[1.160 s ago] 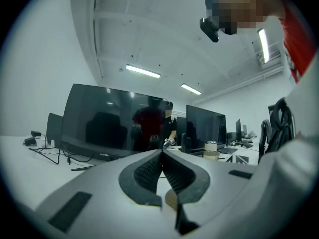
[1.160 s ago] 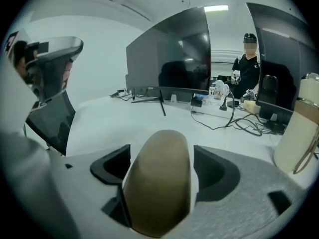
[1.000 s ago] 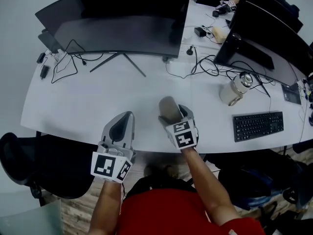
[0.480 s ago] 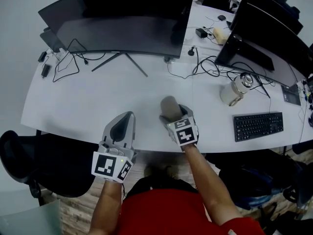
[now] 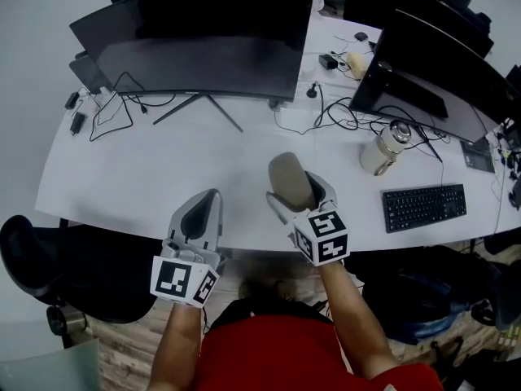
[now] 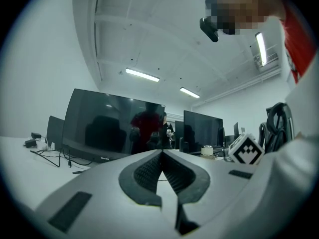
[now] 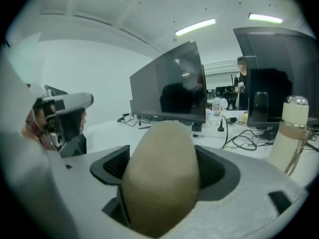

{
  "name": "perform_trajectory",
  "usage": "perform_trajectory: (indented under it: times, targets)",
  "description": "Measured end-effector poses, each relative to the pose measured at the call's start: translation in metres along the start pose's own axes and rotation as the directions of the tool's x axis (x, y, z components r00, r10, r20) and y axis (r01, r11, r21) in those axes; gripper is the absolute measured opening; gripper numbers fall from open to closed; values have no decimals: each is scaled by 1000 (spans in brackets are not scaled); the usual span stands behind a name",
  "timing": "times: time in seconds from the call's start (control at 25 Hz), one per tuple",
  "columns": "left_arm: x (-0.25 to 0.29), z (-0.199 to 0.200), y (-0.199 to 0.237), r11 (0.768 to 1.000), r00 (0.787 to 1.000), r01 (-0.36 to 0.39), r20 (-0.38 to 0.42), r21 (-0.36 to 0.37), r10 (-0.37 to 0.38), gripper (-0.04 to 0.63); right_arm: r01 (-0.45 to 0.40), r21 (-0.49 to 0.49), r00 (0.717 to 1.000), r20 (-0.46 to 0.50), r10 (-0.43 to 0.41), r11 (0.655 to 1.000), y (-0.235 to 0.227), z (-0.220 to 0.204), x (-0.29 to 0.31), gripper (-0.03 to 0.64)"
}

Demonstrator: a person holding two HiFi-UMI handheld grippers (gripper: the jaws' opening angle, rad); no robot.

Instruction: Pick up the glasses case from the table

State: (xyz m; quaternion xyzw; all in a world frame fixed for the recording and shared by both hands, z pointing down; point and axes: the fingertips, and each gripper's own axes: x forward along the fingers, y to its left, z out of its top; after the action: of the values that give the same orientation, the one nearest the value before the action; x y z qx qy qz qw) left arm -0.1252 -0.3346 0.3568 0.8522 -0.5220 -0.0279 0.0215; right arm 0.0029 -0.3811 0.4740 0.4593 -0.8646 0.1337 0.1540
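Observation:
The glasses case [image 5: 290,180] is a beige-grey oval shell. My right gripper [image 5: 298,194] is shut on it and holds it above the white table's [image 5: 138,169] front edge. In the right gripper view the glasses case [image 7: 159,176] fills the space between the two dark pads and sticks out past them. My left gripper [image 5: 200,215] hovers over the table's front edge to the left, jaws shut with nothing between them; the left gripper [image 6: 160,169] shows its pads pressed together.
A wide curved monitor [image 5: 203,39] stands at the back, a second monitor [image 5: 435,68] to the right. Cables [image 5: 342,112], a beige flask [image 5: 387,147] and a black keyboard [image 5: 423,208] lie right of the case. A black chair [image 5: 41,259] sits at the lower left.
My right gripper has drawn back toward the person and risen with the glasses case in it. The left gripper has hardly moved.

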Motion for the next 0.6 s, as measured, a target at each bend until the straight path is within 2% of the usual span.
perform_trajectory:
  times: [0.24,0.6]
  targets:
    - [-15,20,-16,1000,999,24,39,9,-25,9,-6,-9,989,145,8,1000,22,53,-69,400]
    - [-34,40,-40,998,995,58,82,27,-60,9,-18,-7,969,248,19,1000,49,78,-128,398]
